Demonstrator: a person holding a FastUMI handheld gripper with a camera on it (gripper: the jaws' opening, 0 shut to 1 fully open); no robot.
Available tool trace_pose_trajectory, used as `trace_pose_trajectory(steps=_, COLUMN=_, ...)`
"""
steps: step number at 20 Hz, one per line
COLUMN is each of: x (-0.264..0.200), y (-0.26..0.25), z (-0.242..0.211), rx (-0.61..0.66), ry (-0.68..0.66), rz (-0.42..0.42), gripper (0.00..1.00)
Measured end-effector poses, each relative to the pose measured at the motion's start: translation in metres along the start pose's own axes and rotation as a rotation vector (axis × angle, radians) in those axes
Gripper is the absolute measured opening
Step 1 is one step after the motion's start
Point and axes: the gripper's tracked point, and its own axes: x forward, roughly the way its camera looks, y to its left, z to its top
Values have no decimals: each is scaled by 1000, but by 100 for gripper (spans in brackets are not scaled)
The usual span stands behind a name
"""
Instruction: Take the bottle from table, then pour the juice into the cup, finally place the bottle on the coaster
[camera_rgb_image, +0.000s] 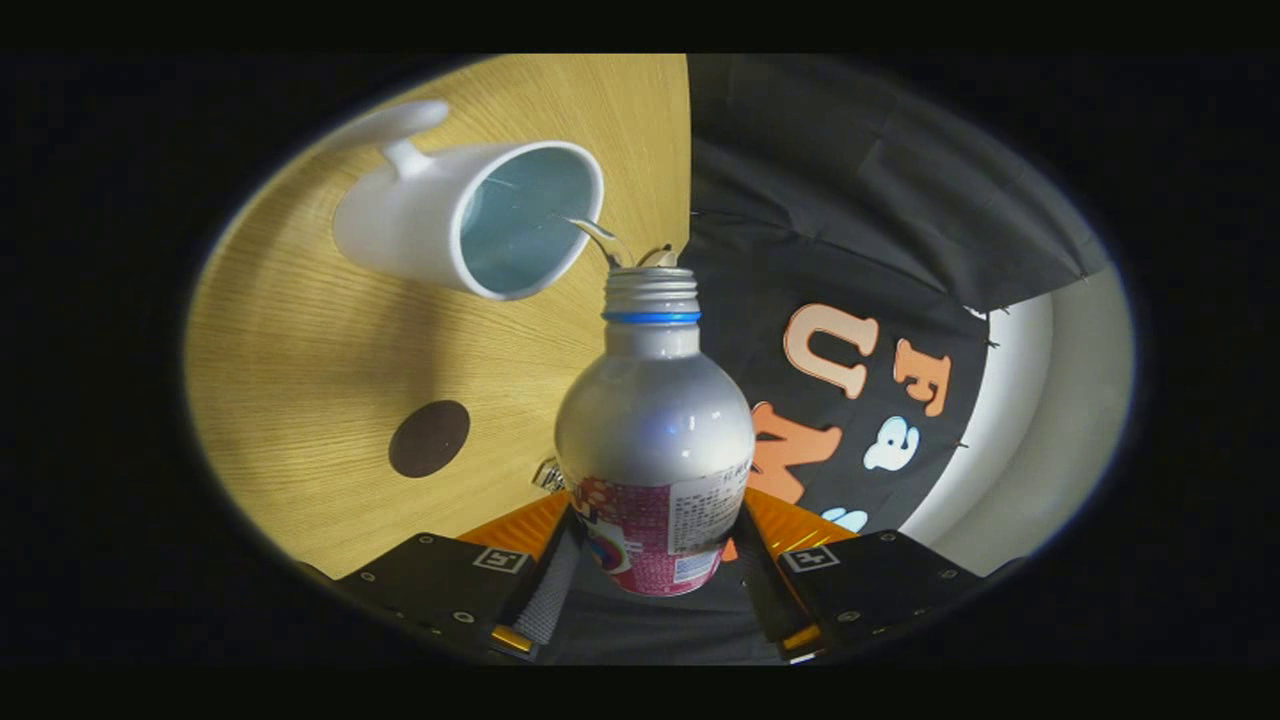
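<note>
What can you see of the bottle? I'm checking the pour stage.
The bottle is silvery metal with a blue neck ring, threaded open mouth with no cap, and a red-and-white label low on its body. Both fingers of the gripper press on its labelled base. It is tipped toward the white cup, and a thin stream runs from its mouth into the cup.

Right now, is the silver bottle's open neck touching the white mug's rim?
Apart. The gripper view shows wooden table between the silver metal bottle, clamped in the gripper, and the white mug; a thin stream bridges them.

bottle (655, 440) base hidden between the fingers (548, 600), label print too small to read
</note>
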Motion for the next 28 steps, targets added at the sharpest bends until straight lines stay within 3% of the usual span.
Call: trace_pose_trajectory(steps=28, x=-7, y=-15, z=23, rx=-250, ry=-12, rz=68, gripper=76)
